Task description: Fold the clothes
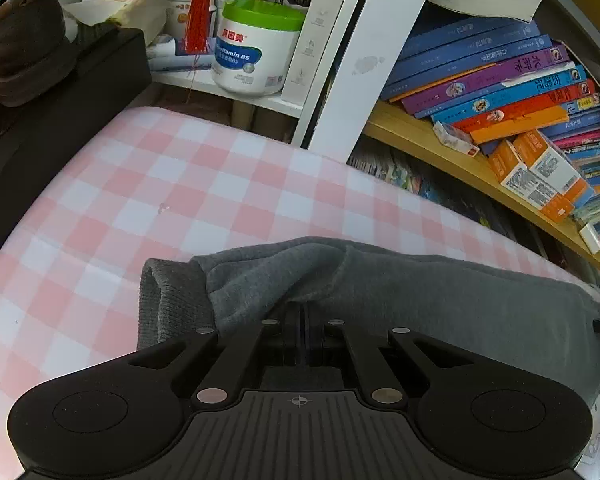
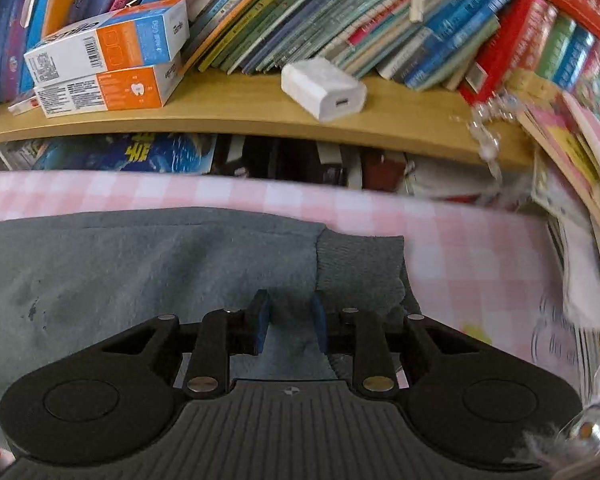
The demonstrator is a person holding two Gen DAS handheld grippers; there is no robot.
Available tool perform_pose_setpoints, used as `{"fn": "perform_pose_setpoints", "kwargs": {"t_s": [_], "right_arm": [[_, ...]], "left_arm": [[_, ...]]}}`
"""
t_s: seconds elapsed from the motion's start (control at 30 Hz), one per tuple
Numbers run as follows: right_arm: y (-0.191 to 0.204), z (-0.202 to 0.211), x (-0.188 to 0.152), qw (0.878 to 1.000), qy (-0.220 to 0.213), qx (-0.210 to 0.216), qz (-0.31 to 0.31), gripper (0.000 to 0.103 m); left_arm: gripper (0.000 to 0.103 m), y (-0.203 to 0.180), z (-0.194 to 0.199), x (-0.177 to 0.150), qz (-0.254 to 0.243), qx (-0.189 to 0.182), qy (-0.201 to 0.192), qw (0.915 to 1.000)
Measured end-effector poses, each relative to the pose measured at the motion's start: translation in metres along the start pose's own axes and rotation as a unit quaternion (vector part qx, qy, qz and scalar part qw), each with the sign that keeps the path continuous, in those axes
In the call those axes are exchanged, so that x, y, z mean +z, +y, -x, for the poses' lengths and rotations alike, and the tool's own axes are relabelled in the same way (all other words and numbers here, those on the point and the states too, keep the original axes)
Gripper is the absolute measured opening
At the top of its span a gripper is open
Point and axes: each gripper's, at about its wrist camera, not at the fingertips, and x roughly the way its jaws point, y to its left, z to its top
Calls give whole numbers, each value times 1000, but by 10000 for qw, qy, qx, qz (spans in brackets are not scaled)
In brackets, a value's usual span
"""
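- The left wrist view alone shows a white tub with a green lid (image 1: 256, 52) and a white cup of pens (image 1: 188, 8) behind it on a white shelf (image 1: 236, 92).
- The right wrist view alone shows a white plug-in charger (image 2: 324, 88) on the wooden shelf (image 2: 260, 114).
- The grey fleece garment (image 1: 420, 292) lies on the pink-and-white checked worktop (image 1: 140, 200), long axis side to side, a ribbed cuff (image 1: 160, 304) at each end.
- The left claw (image 1: 303, 312) is clenched on the fleece.
- The right claw (image 2: 290, 312) grips a fold of it.

Garment (image 1: 400, 292) lies on bed (image 1: 148, 208), bookshelf (image 2: 260, 116) behind.
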Motion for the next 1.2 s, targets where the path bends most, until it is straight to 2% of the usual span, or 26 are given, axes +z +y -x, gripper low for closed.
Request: {"fn": "perform_pose_setpoints", "kwargs": {"t_s": [0.07, 0.2, 0.27, 0.43, 0.57, 0.6, 0.7, 0.8, 0.87, 0.97, 1.03, 1.2], "right_arm": [[2, -3, 4, 9999, -40, -15, 92, 27], [-2, 8, -2, 9996, -265, 55, 34, 45], [-6, 26, -13, 9991, -408, 93, -23, 45], [-9, 92, -68, 9975, -659, 230, -79, 45], [-5, 143, -131, 9974, -660, 263, -86, 45], [-3, 154, -147, 9974, -634, 318, -104, 42], [-2, 178, -189, 9973, -397, 601, -165, 23], [3, 185, -220, 9966, -71, 762, -290, 17], [1, 179, -231, 9975, 115, 578, -390, 17], [-11, 166, -235, 9979, 148, 194, -597, 5], [-19, 162, -229, 9975, 18, 83, -697, 5], [-25, 146, -212, 9983, -188, -229, -501, 5]], "left_arm": [[5, 2, 0, 1, 53, -46, -2, 10000], [8, 2, 10, -2, -26, -37, -84, 10000], [29, 0, 28, -8, -212, 45, -274, 9994], [31, -18, 83, -42, -554, -219, -623, 9963], [32, -22, 118, -80, -420, -343, -683, 9962], [32, -19, 123, -89, -304, -351, -664, 9967], [32, -12, 134, -114, 32, -326, -546, 9980], [31, -6, 139, -133, 258, -202, -397, 9987], [31, -1, 141, -141, 385, -172, -328, 9986], [31, 3, 142, -148, 431, -72, -289, 9986], [31, 5, 143, -152, 464, -69, -317, 9984], [31, 8, 145, -160, 564, -81, -361, 9977]]}}
